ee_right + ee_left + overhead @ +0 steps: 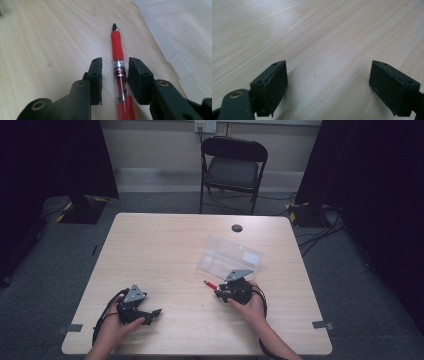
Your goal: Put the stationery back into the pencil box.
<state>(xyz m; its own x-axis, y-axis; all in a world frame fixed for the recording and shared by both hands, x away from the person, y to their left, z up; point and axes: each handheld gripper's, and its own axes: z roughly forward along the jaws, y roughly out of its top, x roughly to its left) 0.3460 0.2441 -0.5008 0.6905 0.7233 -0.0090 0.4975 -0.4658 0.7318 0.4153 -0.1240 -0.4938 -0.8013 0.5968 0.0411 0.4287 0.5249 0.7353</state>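
On a pale wooden table (pixel 165 250), the right tongs (pixel 114 71) straddle a red pen (pixel 117 57) lying flat just beside a clear plastic case (pixel 175 30), jaws narrowed with slim gaps either side, while the left tongs (pixel 328 82) rest wide open over bare wood.

one red pen (pixel 117 47), one clear plastic case (pixel 229 256), two hand-held grippers: left hand-held gripper (pixel 150 314), right hand-held gripper (pixel 218 292), one folding chair (pixel 233 167).
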